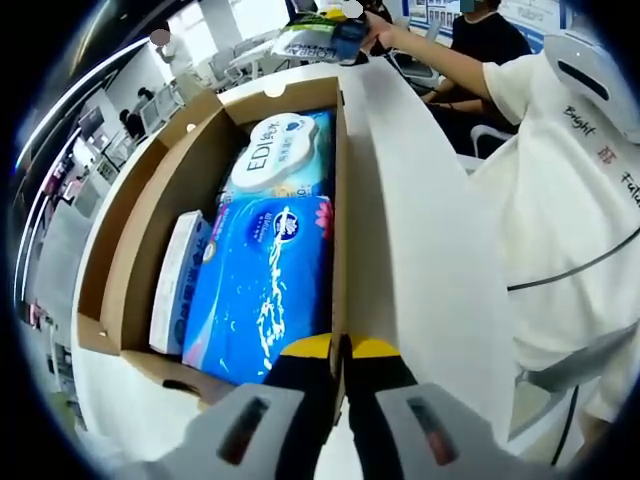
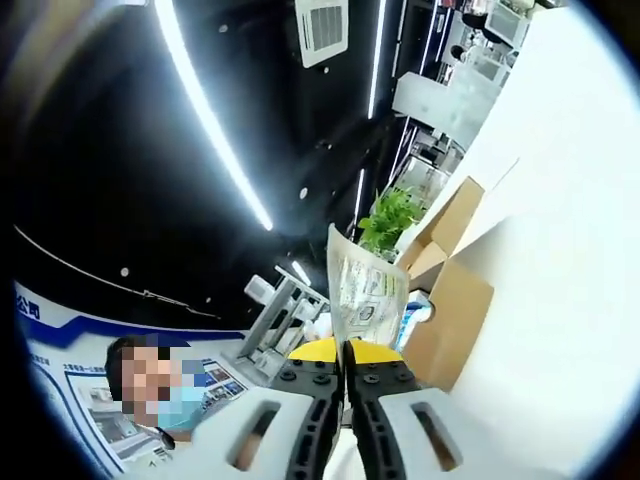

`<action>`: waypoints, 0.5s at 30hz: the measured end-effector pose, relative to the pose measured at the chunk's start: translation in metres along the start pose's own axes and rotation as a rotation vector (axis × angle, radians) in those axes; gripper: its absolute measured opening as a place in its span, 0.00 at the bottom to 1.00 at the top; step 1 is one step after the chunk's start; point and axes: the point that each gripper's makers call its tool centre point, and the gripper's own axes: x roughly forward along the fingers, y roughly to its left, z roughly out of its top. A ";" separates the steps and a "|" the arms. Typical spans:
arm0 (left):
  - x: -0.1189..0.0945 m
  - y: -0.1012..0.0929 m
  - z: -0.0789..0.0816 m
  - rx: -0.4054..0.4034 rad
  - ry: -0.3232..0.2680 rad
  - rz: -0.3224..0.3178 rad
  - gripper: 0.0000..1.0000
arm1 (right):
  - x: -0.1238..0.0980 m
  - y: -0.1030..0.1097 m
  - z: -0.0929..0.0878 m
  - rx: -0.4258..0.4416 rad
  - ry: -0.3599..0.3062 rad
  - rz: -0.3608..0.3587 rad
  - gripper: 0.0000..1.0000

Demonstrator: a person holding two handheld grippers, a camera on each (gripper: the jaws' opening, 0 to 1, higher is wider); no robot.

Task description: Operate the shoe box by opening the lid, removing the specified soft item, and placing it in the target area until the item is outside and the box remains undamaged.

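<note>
Left gripper view has the left tongs [image 1: 340,350] clamped on the open box's wall [image 1: 340,230], steadying it. Right gripper view has the right tongs [image 2: 345,350] pinched on a thin plastic pack [image 2: 362,290], held up outside the box; it looks light, floppy and slippery, best gripped by its edge.

Near end of blue tissue pack [image 1: 265,290] hidden behind left gripper [image 1: 341,350]. Print on white box [image 1: 178,282] beside it too small to read. In right gripper view, lower end of clear packet [image 2: 365,290] hidden btwn jaws; its label unreadable.
</note>
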 end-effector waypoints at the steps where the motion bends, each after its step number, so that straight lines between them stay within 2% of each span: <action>1: 0.000 0.000 0.000 -0.002 0.000 0.000 0.03 | 0.000 -0.001 0.001 0.000 0.000 -0.004 0.00; 8: 0.000 0.000 0.001 0.000 -0.008 0.000 0.03 | -0.002 -0.022 -0.001 0.005 0.029 -0.080 0.00; 15: 0.000 0.000 0.001 -0.005 -0.005 -0.003 0.03 | -0.009 -0.037 0.001 0.011 0.054 -0.122 0.00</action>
